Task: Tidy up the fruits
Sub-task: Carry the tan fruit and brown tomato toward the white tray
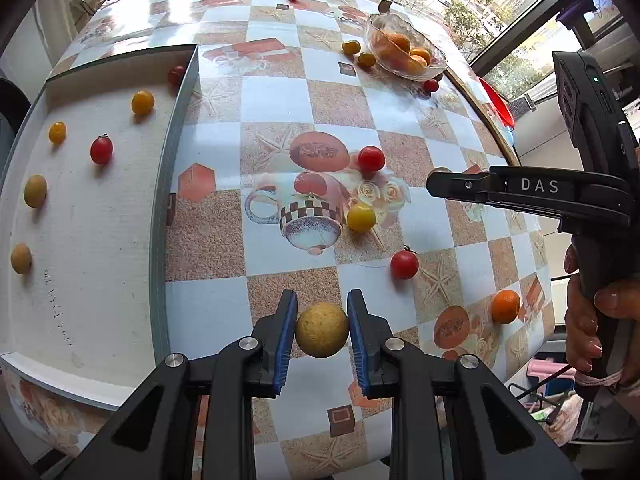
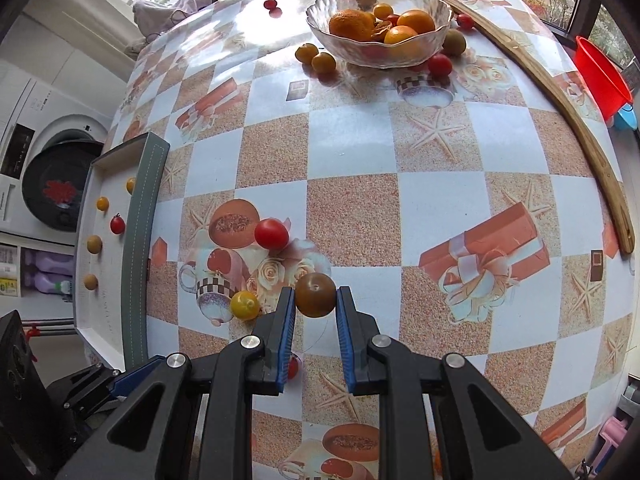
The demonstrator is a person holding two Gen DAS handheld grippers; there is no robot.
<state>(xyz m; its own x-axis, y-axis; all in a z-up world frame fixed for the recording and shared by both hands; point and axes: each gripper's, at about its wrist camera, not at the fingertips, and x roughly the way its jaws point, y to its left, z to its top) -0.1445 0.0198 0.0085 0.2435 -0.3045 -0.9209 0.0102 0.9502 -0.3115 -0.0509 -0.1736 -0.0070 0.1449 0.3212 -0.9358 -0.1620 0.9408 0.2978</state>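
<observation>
My left gripper (image 1: 322,330) is shut on a round tan-yellow fruit (image 1: 322,330), held above the checked tablecloth just right of the white tray (image 1: 92,240). Several small yellow, tan and red fruits lie in that tray, among them a red tomato (image 1: 101,150). My right gripper (image 2: 315,296) is shut on a brownish tomato (image 2: 315,295) above the table; in the left wrist view it appears side-on, gripper (image 1: 434,184) at the right. Loose on the cloth lie a red tomato (image 1: 371,158), a yellow one (image 1: 361,218), another red one (image 1: 404,264) and a small orange (image 1: 505,306).
A glass bowl (image 2: 320,24) with oranges stands at the far side, small yellow (image 2: 323,62) and red (image 2: 440,65) tomatoes beside it. A wooden strip (image 2: 560,108) runs along the right table edge, a red bucket (image 2: 600,76) beyond. A washing machine (image 2: 56,184) stands at left.
</observation>
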